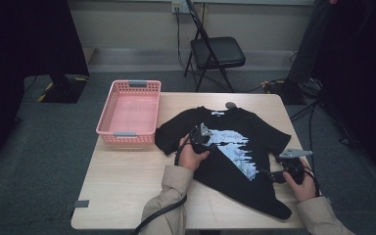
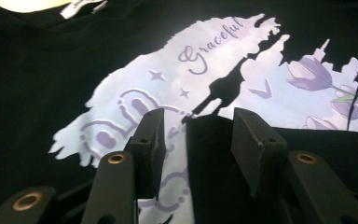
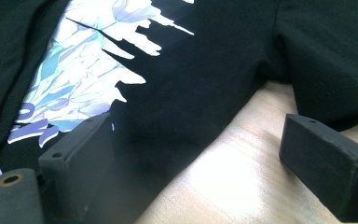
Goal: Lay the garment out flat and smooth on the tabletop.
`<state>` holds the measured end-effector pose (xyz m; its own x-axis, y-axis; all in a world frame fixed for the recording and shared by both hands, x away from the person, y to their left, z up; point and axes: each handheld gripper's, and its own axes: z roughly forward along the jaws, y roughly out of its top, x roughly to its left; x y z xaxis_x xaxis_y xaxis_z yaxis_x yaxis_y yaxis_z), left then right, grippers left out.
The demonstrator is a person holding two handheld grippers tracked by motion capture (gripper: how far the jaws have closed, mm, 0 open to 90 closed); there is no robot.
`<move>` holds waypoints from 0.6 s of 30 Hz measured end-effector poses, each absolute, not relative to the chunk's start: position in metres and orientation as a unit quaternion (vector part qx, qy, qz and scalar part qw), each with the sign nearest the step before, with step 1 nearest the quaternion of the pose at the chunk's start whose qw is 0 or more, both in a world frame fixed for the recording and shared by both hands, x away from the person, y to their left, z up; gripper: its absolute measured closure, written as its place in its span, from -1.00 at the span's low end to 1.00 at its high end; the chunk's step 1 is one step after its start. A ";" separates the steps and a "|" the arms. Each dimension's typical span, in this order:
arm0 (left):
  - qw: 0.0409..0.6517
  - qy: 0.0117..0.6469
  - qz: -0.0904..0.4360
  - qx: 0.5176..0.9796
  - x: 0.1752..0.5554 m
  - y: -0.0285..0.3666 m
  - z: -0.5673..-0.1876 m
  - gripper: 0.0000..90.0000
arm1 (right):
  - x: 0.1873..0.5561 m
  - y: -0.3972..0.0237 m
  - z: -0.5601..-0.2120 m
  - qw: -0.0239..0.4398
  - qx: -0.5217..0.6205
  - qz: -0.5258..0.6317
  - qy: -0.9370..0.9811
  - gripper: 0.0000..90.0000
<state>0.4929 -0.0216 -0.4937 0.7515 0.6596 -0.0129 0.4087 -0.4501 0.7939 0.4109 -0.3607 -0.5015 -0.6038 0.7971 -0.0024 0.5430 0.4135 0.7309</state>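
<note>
On the light wooden surface (image 1: pixel 127 181) in the high view, a black T-shirt (image 1: pixel 235 147) with a pale printed design lies spread out, its collar toward the far edge and its lower part partly folded over toward the person's side. Just beside the shirt's sleeve on the left stands a pink basket (image 1: pixel 108 117) at the surface's far corner. The left gripper (image 1: pixel 199 138) sits on the shirt's chest area at the edge of the print, held by the left hand (image 1: pixel 191 156), while the right gripper (image 1: pixel 272 175) rests at the shirt's right hem, held by the right hand (image 1: pixel 301 182). Beyond the shirt, past the far edge, a black folding chair (image 1: pixel 218 51) stands on the floor. Seen from the left gripper view, the left gripper (image 2: pixel 200 140) has its jaws partly drawn in, with a raised fold of the shirt's black fabric (image 2: pixel 209 154) standing between them over the lilac print (image 2: pixel 191 79); whether the pads press it cannot be told. Seen from the right gripper view, the right gripper (image 3: pixel 200 158) has its jaws spread wide, one lying against the shirt's black cloth (image 3: pixel 205 84) beside the print, the other over bare wood (image 3: pixel 242 186) just clear of the hem.
</note>
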 end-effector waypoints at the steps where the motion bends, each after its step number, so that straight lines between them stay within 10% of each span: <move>1: 0.417 0.314 0.150 0.840 0.492 -0.022 -0.493 0.36 | 0.411 -0.361 -0.501 0.178 0.408 0.356 0.822 -0.79; 9: 0.389 0.295 0.151 0.860 0.489 -0.026 -0.493 0.90 | 0.411 -0.361 -0.502 0.179 0.408 0.356 0.821 -0.80; 18: 0.412 0.292 0.136 0.852 0.475 -0.015 -0.474 0.93 | 0.411 -0.361 -0.502 0.179 0.408 0.356 0.821 -0.80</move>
<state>0.4747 -0.0151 -0.4737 0.7921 0.6104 -0.0096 0.3867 -0.4896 0.7815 0.4110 -0.3607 -0.5015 -0.6030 0.7977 -0.0028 0.5435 0.4134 0.7305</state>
